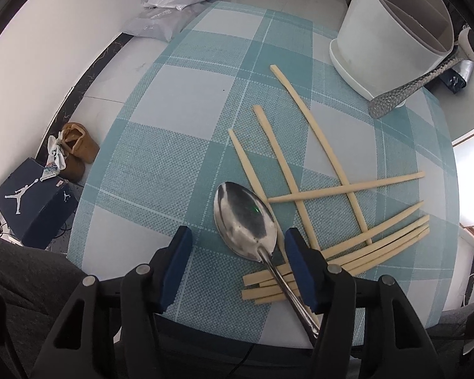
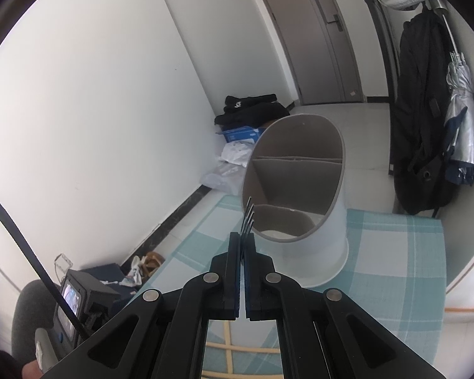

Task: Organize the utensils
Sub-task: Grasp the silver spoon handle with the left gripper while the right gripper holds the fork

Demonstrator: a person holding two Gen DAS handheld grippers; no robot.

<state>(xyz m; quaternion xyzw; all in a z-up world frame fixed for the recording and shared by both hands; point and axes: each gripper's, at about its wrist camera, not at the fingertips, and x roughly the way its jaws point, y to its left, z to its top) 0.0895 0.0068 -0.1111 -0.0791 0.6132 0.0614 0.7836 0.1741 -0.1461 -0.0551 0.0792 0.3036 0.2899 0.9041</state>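
The left tool [image 1: 237,265] pointed steeply down over the surface [image 1: 180,101], which was covered in a teal-and-white check cloth, and its blue pads [image 1: 173,265] stood spread apart. One steel spoon [image 1: 245,221] lay bowl-up on the cloth between the two fingers, nearer the right-hand one; its handle ran back toward that finger's base, and whether the pad touched it could not be told. The spoon's neck crossed a loose pile of pale bamboo chopsticks [image 1: 347,189]. About ten sticks could be counted: several bunched together beneath the handle and fanning to the right, and four lying singly and crossing one another farther out.

Beyond the chopsticks stood one white utensil holder [image 1: 382,31] on its drip base, touching the cloth near the far right corner. Dividers split it into three compartments, and the parts that showed held nothing.

The right tool [image 2: 243,246] hung tilted downward close in front of the holder [image 2: 300,189], its pads pressed together on one fork [image 2: 249,218]. The tines stuck up past the fingertips beside the holder's near rim, outside the compartments. In the left view the fork's hammered steel handle [image 1: 404,94] slanted down across the holder's wall.

On the floor beside the surface lay one dark shoebox [image 1: 31,202] and brown shoes [image 1: 79,148].
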